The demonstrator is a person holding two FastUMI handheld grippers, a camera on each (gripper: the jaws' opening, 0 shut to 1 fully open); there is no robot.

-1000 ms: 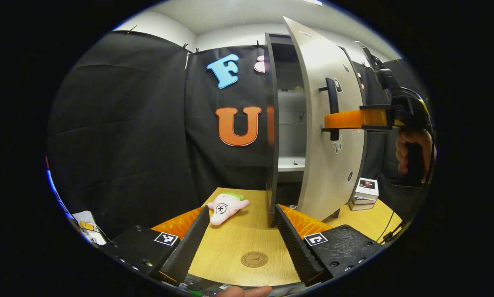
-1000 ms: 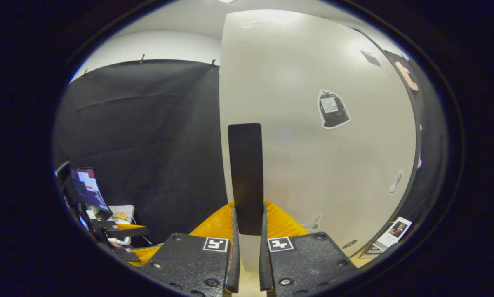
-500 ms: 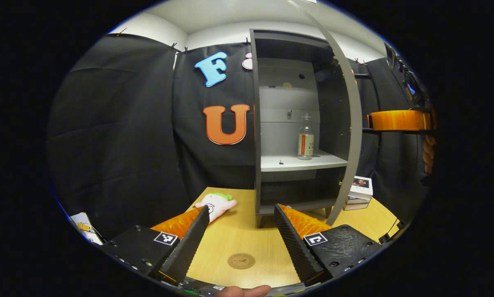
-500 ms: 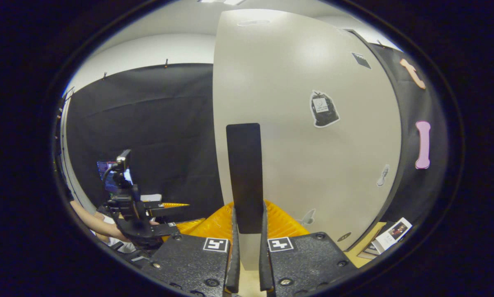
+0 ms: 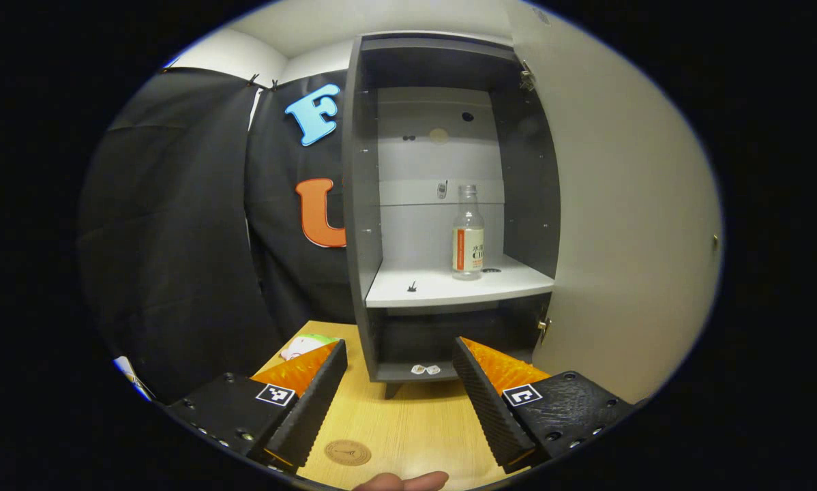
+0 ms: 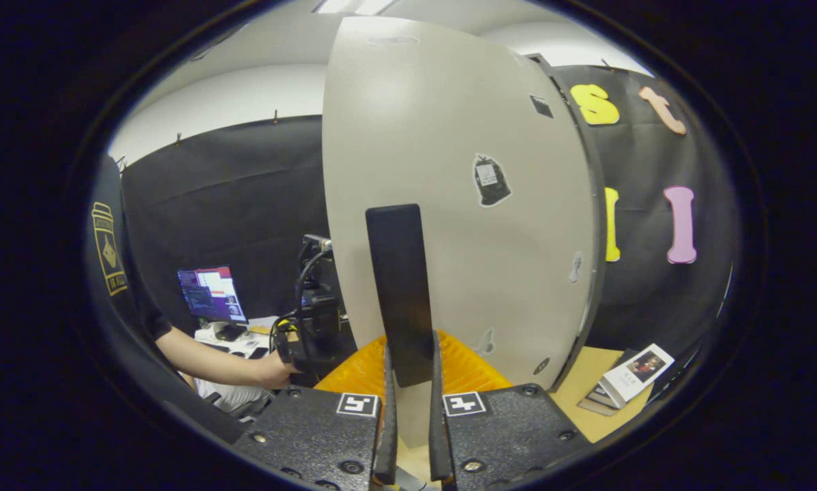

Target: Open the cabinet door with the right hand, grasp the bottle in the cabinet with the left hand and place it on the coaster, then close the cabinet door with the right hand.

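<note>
Wood-grain counter (image 5: 408, 423) with round coaster (image 5: 348, 452); clear cylindrical bottle (image 5: 468, 234) upright on cabinet shelf (image 5: 449, 286). Left hand-held gripper (image 5: 400, 402) spread wide, ridged fingers empty. Right hand-held gripper (image 6: 408, 436) clenched on flat black door handle (image 6: 398, 286).

The cabinet (image 5: 361, 204) has dark grey walls, a pale grey back panel and a white shelf, and its door (image 6: 449, 170) is plain off-white with a black handle (image 6: 400, 293). The bottle (image 5: 468, 235) is clear with a white-and-orange label. The coaster (image 5: 348, 452) is brown on the light wood-grain desk (image 5: 408, 429).
</note>
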